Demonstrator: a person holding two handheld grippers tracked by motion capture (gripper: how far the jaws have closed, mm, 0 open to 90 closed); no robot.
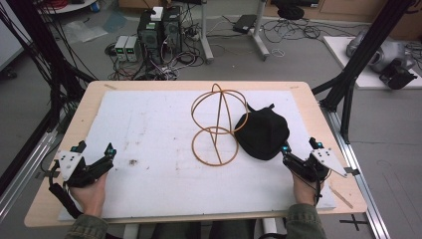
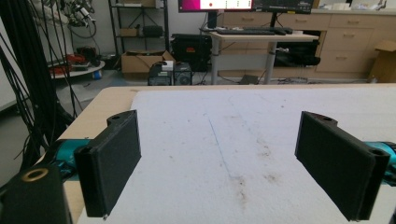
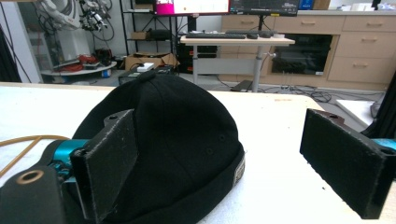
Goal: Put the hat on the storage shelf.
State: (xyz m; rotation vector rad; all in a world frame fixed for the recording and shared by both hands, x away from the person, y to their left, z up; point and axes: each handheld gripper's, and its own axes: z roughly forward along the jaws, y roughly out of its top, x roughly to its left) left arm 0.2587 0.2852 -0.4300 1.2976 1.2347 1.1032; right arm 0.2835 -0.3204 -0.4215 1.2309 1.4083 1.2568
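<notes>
Foam sheeting [image 1: 149,149], white and a little stained, covers most of a wooden table [image 1: 94,94], and on it sit two things side by side: a black cap [image 1: 262,133] toward the right and a wire hat stand [image 1: 217,124] made of thin tan hoops just left of it, the cap touching or nearly touching the hoops (which of the two is hard to tell from above). The right gripper [image 1: 299,150] rests near the table's right front edge, held in the person's right hand [image 1: 304,189], its jaws spread wide and gripping nothing; in the right gripper view the cap [image 3: 182,144] lies close ahead, its dome rising behind the left jaw, while the other jaw stands over bare foam. The left gripper [image 1: 94,155] sits well apart at the left front edge in the left hand [image 1: 89,191], jaws likewise wide open and empty, with only marked foam [image 2: 233,154] between them.
</notes>
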